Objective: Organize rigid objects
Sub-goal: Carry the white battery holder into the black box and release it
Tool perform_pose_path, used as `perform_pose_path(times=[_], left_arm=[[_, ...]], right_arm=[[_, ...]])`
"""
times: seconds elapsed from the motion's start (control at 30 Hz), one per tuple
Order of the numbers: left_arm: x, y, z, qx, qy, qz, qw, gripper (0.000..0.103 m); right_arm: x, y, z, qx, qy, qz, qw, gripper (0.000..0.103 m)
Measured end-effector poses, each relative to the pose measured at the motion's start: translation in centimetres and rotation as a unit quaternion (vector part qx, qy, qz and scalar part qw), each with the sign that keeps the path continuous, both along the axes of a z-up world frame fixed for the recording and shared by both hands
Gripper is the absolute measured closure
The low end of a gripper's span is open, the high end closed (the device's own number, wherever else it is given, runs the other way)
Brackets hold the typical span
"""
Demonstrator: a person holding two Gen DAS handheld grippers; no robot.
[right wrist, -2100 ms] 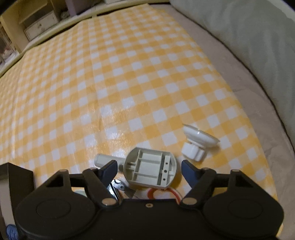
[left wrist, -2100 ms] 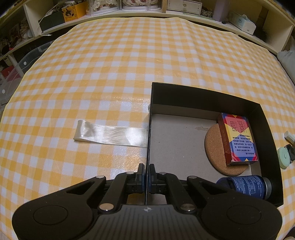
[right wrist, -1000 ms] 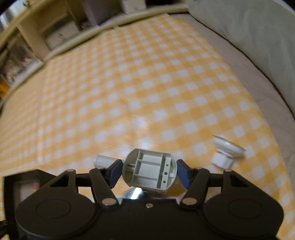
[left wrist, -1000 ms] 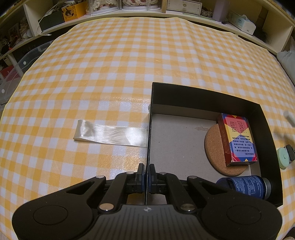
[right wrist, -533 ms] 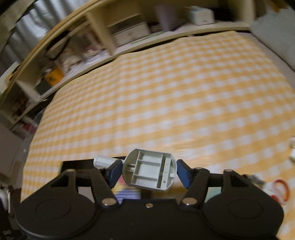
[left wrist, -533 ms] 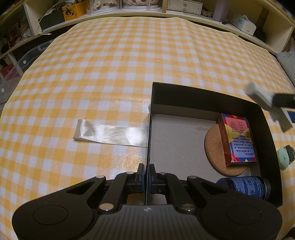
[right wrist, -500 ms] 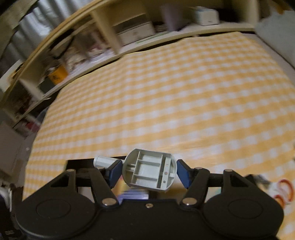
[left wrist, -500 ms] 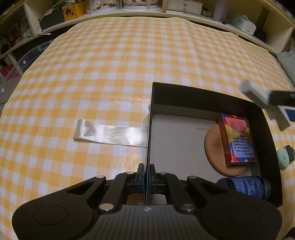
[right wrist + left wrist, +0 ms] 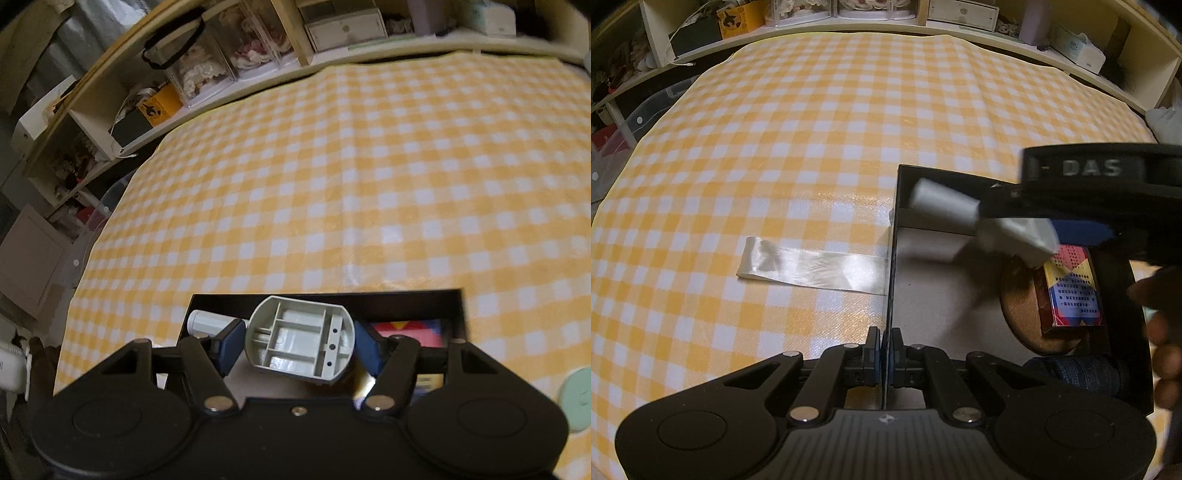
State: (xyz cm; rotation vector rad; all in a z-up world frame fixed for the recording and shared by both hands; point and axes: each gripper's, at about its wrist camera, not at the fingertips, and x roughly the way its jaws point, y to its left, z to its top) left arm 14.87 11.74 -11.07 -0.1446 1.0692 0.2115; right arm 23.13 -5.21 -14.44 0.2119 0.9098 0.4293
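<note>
A black box (image 9: 960,177) sits on the yellow checked table. Inside lie a cork coaster (image 9: 1019,295), a colourful card box (image 9: 1071,291) and a dark blue bottle (image 9: 1082,371). My left gripper (image 9: 884,354) is shut on the box's left wall. My right gripper (image 9: 300,347) is shut on a white plastic holder (image 9: 301,347) and hovers over the box (image 9: 325,297). The holder (image 9: 979,218) shows in the left wrist view above the box interior.
A shiny ribbon strip (image 9: 812,266) lies left of the box. A mint green round object (image 9: 578,402) lies right of the box. Shelves (image 9: 849,11) with clutter line the table's far side.
My right gripper has closed on the white holder, lifted it from the table and carried it left, over the black box. My left gripper has not moved.
</note>
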Motion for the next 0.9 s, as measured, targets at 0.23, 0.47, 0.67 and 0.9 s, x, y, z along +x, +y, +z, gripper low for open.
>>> perform_pose_path(times=[0.23,0.47,0.67,0.9], left_arm=[[0.0,0.3,0.1,-0.003,0.001,0.0,1.0,0.099],[0.2,0.6,0.2,-0.004,0.001,0.0,1.0,0.099],[0.3,0.8,0.1,-0.005,0.001,0.0,1.0,0.099],[0.3,0.8,0.1,-0.005,0.001,0.0,1.0,0.099]], right_arm=[[0.0,0.5,-1.4,0.011,0.016,0.009,1.0,0.023],[0.0,-0.4,-0.8,0.015,0.036,0.013,0.999,0.033],[-0.3,-1.1,-0.3,0.017,0.044,0.015,0.999,0.033],[-1.3,-1.5,1.2,0.009,0.031,0.026,0.999,0.029]])
